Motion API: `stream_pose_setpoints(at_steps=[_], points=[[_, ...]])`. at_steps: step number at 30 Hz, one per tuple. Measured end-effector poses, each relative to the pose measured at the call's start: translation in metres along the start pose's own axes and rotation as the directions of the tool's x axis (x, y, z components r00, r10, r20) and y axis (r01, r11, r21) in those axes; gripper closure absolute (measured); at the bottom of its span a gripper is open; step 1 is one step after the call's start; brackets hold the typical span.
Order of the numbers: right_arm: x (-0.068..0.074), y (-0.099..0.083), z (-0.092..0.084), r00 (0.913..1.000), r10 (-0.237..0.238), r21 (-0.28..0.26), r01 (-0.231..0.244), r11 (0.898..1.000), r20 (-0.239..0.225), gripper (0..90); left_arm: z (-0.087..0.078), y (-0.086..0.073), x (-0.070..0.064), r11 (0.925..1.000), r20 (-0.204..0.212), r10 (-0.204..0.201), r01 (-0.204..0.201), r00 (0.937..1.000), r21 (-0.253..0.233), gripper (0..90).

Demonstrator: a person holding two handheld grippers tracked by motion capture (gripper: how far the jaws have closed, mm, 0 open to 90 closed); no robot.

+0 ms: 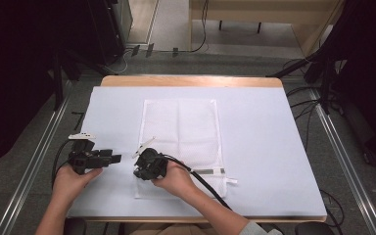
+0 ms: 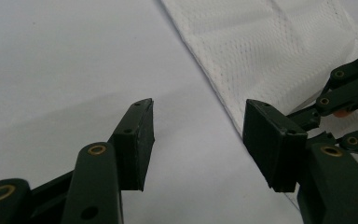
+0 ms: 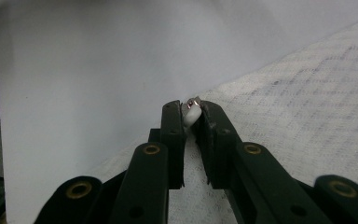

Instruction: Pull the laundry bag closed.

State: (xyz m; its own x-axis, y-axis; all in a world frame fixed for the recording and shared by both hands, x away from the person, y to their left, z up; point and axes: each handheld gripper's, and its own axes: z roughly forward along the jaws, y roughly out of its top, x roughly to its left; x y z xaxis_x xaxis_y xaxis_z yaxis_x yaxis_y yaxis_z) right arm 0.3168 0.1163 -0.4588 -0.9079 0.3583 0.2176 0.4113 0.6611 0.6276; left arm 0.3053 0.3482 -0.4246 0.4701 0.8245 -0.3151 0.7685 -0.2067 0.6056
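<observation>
A white mesh bag (image 1: 178,122) lies flat in the middle of the table, its zipper edge toward the person. My right gripper (image 1: 137,171) sits at the bag's near left corner. In the right gripper view it (image 3: 192,109) is shut on a small white zipper pull (image 3: 191,116) with a metal bit on top, above the mesh (image 3: 307,93). My left gripper (image 1: 115,159) rests on the bare cover just left of the bag. In the left gripper view its jaws (image 2: 198,109) stand open with nothing between them, the bag's edge (image 2: 270,42) beyond and the right gripper's linkage (image 2: 349,93) at the right.
The table (image 1: 254,147) has a pale cover with bare room left and right of the bag. A dark zipper strip (image 1: 208,171) and a white tab (image 1: 231,181) lie at the bag's near right. A cable (image 1: 205,183) trails from the right gripper. Metal rails (image 1: 345,161) flank the table.
</observation>
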Motion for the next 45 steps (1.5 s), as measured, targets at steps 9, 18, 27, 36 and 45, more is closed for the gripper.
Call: stream_pose_setpoints(at_steps=[9, 18, 27, 36, 45], points=[[-0.002, 0.001, -0.001, 0.9999, 0.011, 0.015, -0.011, 1.0, 0.012, 87.4, 0.0, -0.001, -0.002, 0.9998, 0.01, 0.017, -0.017, 0.9998, -0.008, 48.8], [-0.006, 0.0, -0.001, 0.9998, 0.019, 0.008, -0.018, 1.0, -0.009, 84.4, 0.001, -0.001, -0.005, 0.9991, 0.009, 0.042, -0.042, 0.9991, -0.007, 50.0], [-0.005, 0.003, 0.0, 0.9998, 0.018, 0.014, -0.018, 1.0, 0.002, 87.6, 0.002, -0.001, -0.005, 0.9993, 0.017, 0.038, -0.038, 0.9991, -0.002, 49.4], [-0.008, 0.01, -0.012, 0.9997, -0.007, -0.029, 0.008, 1.0, 0.021, 87.9, 0.004, 0.0, -0.009, 0.9981, 0.058, 0.053, -0.055, 0.9969, 0.029, 49.5], [-0.013, 0.018, -0.023, 0.9991, -0.01, -0.07, 0.013, 0.997, 0.04, 87.9, 0.008, 0.0, -0.016, 0.9934, 0.112, 0.104, -0.109, 0.9883, 0.037, 49.5]])
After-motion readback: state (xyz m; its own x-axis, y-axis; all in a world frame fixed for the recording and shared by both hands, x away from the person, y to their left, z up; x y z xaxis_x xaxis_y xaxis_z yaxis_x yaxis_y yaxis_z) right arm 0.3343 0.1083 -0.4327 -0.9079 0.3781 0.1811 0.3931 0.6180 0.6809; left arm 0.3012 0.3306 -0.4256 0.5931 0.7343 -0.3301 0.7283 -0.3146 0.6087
